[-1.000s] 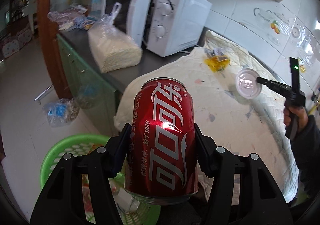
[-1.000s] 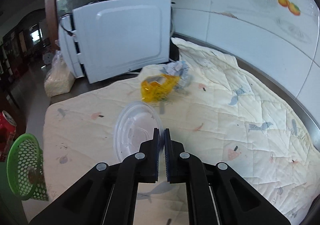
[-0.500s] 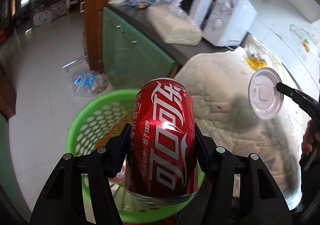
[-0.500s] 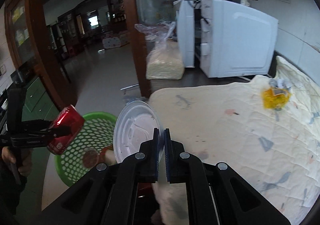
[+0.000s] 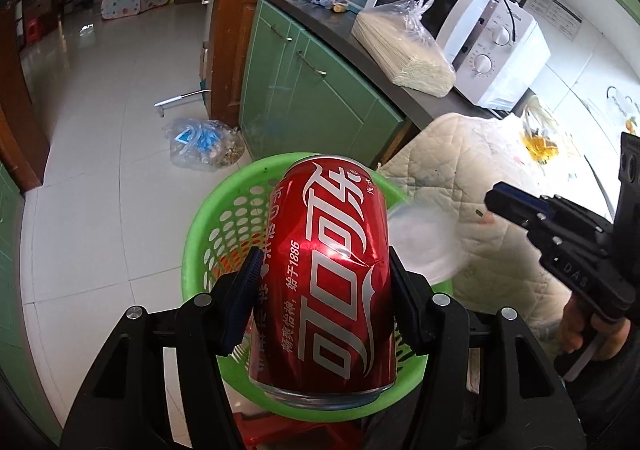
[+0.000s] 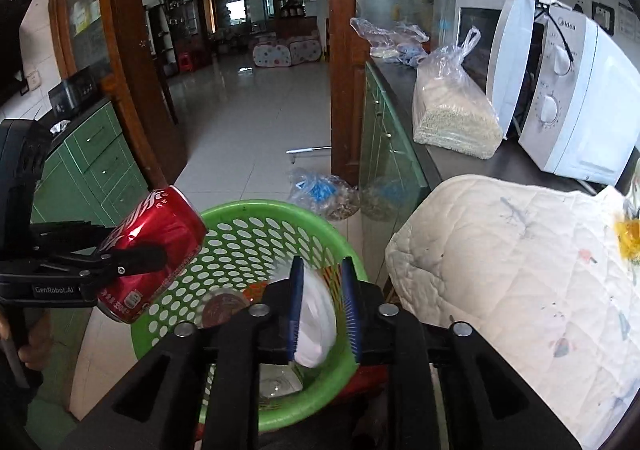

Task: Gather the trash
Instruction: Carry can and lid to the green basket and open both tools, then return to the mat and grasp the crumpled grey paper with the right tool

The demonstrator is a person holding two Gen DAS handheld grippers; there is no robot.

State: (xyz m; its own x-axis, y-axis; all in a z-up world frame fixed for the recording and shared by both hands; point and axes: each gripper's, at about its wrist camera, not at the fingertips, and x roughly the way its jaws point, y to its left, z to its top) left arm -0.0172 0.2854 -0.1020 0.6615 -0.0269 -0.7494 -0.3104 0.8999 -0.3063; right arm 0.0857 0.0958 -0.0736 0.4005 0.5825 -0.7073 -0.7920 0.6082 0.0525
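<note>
My left gripper (image 5: 322,282) is shut on a red Coca-Cola can (image 5: 328,274) and holds it over the green perforated basket (image 5: 208,226); the can also shows in the right wrist view (image 6: 152,250). My right gripper (image 6: 322,306) is open above the basket (image 6: 280,218). The clear plastic lid (image 6: 316,322) is loose between its parted fingers and drops into the basket; it also shows in the left wrist view (image 5: 424,242). A yellow wrapper (image 5: 540,144) lies on the quilted cloth (image 6: 512,270).
The basket stands on a red stool on the tiled floor, beside green cabinets (image 5: 312,90). On the dark counter are a white microwave (image 6: 568,90) and a plastic bag of noodles (image 6: 452,110). A plastic bag (image 5: 204,144) lies on the floor.
Both grippers swung from the cloth to above the basket. My right gripper opened and let go of the lid, which now falls in. My left gripper still holds the can.
</note>
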